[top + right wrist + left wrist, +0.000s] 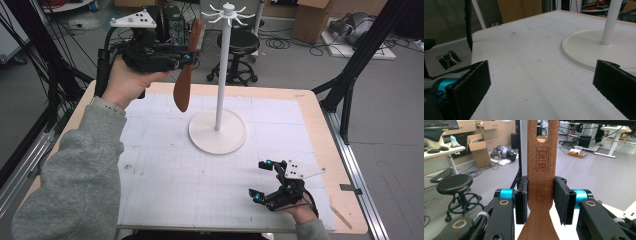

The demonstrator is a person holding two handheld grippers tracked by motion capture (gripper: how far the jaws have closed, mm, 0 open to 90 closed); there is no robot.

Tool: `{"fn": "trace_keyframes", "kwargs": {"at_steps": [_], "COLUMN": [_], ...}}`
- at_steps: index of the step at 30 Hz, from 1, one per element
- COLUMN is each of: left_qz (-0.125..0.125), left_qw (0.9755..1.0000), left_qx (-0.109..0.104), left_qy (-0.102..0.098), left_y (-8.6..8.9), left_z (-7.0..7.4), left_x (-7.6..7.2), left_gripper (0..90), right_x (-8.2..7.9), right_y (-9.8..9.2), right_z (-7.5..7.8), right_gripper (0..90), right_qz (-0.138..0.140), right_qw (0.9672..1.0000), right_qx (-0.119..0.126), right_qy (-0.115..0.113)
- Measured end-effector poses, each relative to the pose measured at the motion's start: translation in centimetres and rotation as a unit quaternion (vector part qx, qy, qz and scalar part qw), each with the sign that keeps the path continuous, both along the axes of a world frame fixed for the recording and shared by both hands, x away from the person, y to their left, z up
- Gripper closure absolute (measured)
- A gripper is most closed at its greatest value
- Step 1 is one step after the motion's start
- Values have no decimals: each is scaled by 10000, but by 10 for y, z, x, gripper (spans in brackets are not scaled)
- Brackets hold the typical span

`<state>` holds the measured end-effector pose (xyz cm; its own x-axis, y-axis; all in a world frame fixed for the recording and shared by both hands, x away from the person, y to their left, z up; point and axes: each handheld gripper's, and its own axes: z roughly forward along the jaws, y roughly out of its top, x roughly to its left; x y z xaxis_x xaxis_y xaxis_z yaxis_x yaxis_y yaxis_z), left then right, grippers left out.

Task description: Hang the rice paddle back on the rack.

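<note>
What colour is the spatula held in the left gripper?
Reddish brown, like wood, with a stamped logo; the spatula shows best in the left gripper view.

I see the stand [218, 131] on the mat [165, 180], mid-table; my left gripper [186, 59] holds the spatula [184, 85] left of its pole; my right gripper [261, 181] sits before it, right.

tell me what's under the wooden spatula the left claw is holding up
The wooden spatula, clamped in the left claw, hangs in the air above the white gridded mat; nothing lies beneath it. The white stand sits beside it.
</note>
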<state>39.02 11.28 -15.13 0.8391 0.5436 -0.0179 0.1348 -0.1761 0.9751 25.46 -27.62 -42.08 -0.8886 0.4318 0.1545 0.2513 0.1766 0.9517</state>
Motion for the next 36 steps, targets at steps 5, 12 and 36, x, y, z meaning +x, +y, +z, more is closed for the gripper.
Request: {"fn": "trace_keyframes", "kwargs": {"at_steps": [5,12,36], "left_qz": [108,257,258], "left_qw": [9999,9997,9996], "left_qx": [53,24,67], "left_qy": [22,-19,47], "left_y": [-9,-13,-23], "left_z": [4,9,6], "left_x": [4,8,18], "left_gripper": [652,652,652], "right_x": [0,0,-1], "right_y": [-1,-1,-2], "right_z": [0,0,-1], "right_gripper": [0,0,0], "right_qz": [-14,15,6], "right_qw": [10000,10000,9999], "right_qx": [61,83,91], "right_qy": [-26,3,74]}}
